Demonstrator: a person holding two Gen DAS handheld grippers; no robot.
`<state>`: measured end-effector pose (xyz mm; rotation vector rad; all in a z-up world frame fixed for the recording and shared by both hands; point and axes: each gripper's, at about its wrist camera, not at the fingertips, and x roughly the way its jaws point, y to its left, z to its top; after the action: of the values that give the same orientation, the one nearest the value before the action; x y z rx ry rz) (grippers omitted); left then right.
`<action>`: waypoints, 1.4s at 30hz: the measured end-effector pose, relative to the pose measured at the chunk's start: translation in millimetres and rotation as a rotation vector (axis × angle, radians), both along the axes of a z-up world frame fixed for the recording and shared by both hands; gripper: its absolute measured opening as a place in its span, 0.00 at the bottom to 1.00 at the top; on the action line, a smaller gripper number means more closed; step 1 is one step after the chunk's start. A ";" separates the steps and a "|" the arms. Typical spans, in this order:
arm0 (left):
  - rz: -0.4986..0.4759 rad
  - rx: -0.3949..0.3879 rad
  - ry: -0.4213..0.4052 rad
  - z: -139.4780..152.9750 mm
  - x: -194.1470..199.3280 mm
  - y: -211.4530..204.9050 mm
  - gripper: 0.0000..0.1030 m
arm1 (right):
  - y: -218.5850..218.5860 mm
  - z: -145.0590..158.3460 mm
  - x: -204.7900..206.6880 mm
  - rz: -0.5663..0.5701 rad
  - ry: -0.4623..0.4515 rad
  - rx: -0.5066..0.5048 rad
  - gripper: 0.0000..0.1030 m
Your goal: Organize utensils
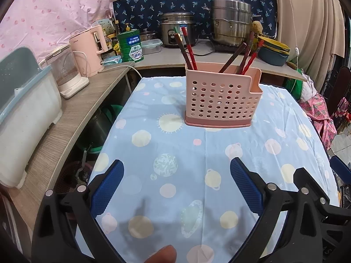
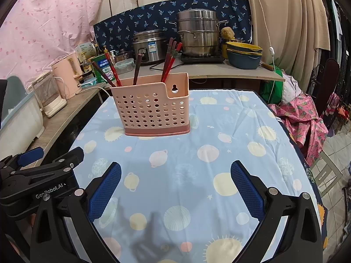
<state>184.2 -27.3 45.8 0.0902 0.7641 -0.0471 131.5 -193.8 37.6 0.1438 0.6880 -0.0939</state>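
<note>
Kettles (image 2: 52, 87) on the wooden shelf at far left. Left gripper (image 1: 176, 184): jaws wide apart, nothing between them, low over the planet-print cloth (image 1: 175, 144). Further back on the cloth, pink perforated holder (image 1: 221, 100) standing upright, red and dark chopsticks (image 1: 188, 48) leaning inside. Right gripper (image 2: 175, 185): jaws fully spread, empty, beside the left.

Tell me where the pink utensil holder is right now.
The pink utensil holder stands upright on the far part of the blue tablecloth, chopsticks inside, centre-right in the left wrist view, left of centre in the right.
</note>
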 end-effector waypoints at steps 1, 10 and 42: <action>0.002 0.000 0.000 -0.2 -0.1 0.3 0.90 | 0.1 -0.1 0.2 -0.001 0.001 -0.001 0.93; 0.021 0.003 0.007 -1.9 2.3 0.4 0.90 | -0.3 -2.1 0.5 0.000 0.008 -0.002 0.93; 0.025 0.007 0.013 -3.9 5.9 0.7 0.90 | -2.4 -9.5 7.6 -0.010 0.029 0.004 0.93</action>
<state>190.1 -26.6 41.9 0.0870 0.7779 -0.0209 139.1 -196.2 28.1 0.1500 0.7170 -0.1038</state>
